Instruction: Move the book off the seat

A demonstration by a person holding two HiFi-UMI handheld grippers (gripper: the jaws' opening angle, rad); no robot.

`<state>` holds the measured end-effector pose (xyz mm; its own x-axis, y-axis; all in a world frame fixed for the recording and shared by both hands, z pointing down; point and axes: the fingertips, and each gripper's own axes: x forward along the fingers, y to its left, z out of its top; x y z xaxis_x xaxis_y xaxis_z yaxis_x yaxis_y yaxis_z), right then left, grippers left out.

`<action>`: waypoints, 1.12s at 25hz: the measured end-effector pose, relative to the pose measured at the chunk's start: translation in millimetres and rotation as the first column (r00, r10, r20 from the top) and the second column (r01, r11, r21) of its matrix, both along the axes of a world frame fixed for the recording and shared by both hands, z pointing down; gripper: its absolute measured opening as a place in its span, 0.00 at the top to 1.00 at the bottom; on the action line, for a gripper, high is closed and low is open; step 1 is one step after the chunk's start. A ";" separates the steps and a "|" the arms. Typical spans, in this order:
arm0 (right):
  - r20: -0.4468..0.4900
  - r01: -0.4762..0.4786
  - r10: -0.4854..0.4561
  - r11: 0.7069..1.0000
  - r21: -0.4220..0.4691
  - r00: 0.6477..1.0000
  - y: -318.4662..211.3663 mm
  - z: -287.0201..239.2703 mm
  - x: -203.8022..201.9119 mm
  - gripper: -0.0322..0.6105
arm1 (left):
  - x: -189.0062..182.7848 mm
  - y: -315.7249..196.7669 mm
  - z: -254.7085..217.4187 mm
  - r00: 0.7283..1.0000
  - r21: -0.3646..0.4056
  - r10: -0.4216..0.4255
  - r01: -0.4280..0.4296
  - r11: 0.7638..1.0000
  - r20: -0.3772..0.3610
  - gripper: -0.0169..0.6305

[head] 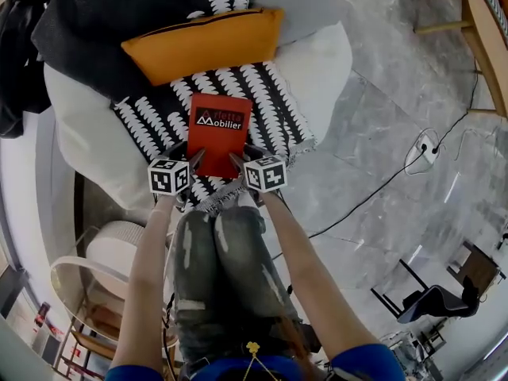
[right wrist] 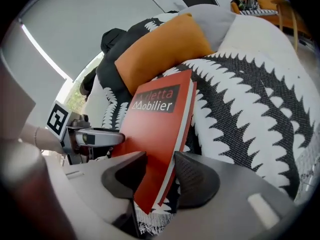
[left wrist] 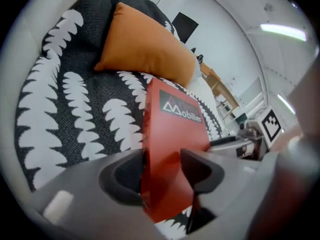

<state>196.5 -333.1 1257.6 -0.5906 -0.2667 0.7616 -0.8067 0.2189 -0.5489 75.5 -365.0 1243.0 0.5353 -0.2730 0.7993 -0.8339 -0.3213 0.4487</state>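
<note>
While the book (head: pixel 220 129) lies flat on the black-and-white throw (head: pixel 274 94) that covers the seat (head: pixel 321 62), its long axis runs straight away from me towards the orange cushion (head: pixel 202 42), and its near short edge faces my two grippers. That is what the coming move turns on: my left gripper (left wrist: pixel 162 166) straddles the near left corner and my right gripper (right wrist: pixel 160 171) the near right corner, so neither hand is nearer and the book lies just ahead, between both. The left jaws are spread wide with the corner between them; the cover sits close to one pad and a sliver of gap shows at the other, so I judge they do not pinch yet. The right jaws are spread too, the corner between them, with a strip of throw showing beside the outer pad, so no grip there either. The book is thin and rectangular, with a smooth red cover, a dark band of white lettering and a pale page edge; it looks light and a little bendy, so I judge a hold at both corners will keep it from drooping. The throw is coarse woven cloth with a leaf-like pattern and a fringed hem, soft enough to give under the jaws. The cushion is plump and matt, the seat pale and padded
</note>
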 end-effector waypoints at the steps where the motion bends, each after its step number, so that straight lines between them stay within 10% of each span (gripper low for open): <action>1: -0.005 0.002 -0.002 1.000 -0.001 1.000 -0.4 0.2 -0.5 0.68 | -1.8 -0.4 0.2 1.000 0.003 -0.004 0.004 1.000 0.013 0.63; 10: -0.062 0.056 -0.056 0.998 -0.001 0.996 -2.4 -86.2 11.9 0.69 | 5.6 13.4 -86.0 0.996 -0.004 -0.072 0.072 0.997 0.047 0.66; 28: -0.121 0.202 -0.192 0.977 0.070 0.974 -0.7 -486.2 24.6 0.70 | 15.0 35.3 -491.2 0.982 0.147 -0.189 0.186 0.971 0.006 0.70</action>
